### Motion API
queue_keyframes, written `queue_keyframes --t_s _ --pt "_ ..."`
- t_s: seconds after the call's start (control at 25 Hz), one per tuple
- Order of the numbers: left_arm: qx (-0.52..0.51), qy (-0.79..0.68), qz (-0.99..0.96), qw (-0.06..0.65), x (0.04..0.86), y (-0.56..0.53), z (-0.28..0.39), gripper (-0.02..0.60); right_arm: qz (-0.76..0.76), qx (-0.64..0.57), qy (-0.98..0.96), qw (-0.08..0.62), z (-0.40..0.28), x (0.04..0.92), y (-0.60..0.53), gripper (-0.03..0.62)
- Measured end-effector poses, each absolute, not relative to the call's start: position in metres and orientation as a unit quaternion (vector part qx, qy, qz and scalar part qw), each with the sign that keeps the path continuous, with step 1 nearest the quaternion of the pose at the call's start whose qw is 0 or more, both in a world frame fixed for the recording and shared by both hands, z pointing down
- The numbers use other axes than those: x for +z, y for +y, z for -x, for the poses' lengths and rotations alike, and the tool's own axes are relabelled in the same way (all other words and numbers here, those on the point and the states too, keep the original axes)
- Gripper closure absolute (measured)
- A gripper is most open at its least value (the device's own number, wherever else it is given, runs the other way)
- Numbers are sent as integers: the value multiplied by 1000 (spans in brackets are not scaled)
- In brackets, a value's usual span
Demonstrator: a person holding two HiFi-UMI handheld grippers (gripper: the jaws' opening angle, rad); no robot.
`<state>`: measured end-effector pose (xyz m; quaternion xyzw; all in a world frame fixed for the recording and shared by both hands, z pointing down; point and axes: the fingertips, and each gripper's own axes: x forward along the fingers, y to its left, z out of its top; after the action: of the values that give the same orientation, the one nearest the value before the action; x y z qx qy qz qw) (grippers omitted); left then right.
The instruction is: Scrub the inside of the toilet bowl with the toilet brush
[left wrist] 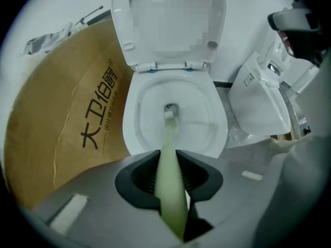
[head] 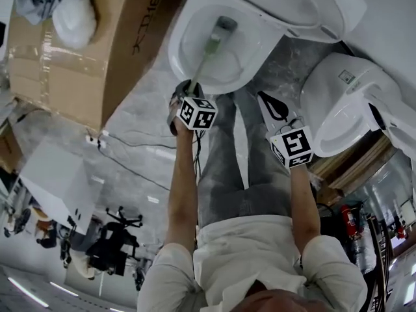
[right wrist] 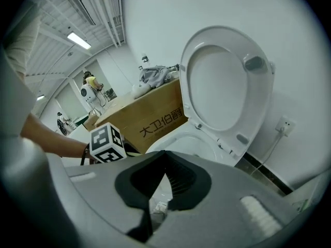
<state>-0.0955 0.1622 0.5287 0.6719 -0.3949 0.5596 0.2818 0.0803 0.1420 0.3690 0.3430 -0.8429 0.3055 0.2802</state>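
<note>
Left gripper (left wrist: 168, 159) clamps pale-green toilet brush (left wrist: 169, 133) by handle; bristle head sits far down inside toilet bowl (left wrist: 220, 133). Right gripper (right wrist: 165, 155) jaws together, empty, right of bowl. Risk: smooth handle twisting or slipping in grip under hard scrubbing.

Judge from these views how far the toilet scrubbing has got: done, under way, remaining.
Done: the white plastic lid is raised, and the left claw is shut on the pale green long-handled toilet brush. Under way: its bristle head sits low inside the white ceramic toilet bowl. Remaining: how much of the bowl is scrubbed cannot be told; the right claw is shut, empty.
</note>
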Motion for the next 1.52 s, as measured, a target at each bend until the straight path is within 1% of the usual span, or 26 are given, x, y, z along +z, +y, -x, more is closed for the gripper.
queue_keyframes --t_s 0.2,0.28,0.64,0.88,1.04,1.16,1.32,1.52 --pt "501 -440 -688 287 455 160 107 472 -348 273 -850 286 -74 327 136 591" --pt "476 -458 -697 279 418 156 114 472 -350 259 -855 282 -72 304 133 591" --pt "374 -515 -745 201 253 131 135 472 -376 199 -872 241 -59 195 110 591" --pt "288 -532 -777 172 178 109 115 472 -380 155 -890 201 -61 144 90 591" --pt "234 -542 -797 131 127 105 117 471 -390 114 -897 172 -52 105 90 591" --pt "198 -546 -806 114 81 102 108 472 -394 94 -900 162 -60 66 91 591" --pt "170 -551 -811 96 66 112 112 472 -396 67 -903 152 -57 55 103 591" --pt "159 -556 -811 87 100 94 128 471 -401 53 -904 139 -42 91 80 591"
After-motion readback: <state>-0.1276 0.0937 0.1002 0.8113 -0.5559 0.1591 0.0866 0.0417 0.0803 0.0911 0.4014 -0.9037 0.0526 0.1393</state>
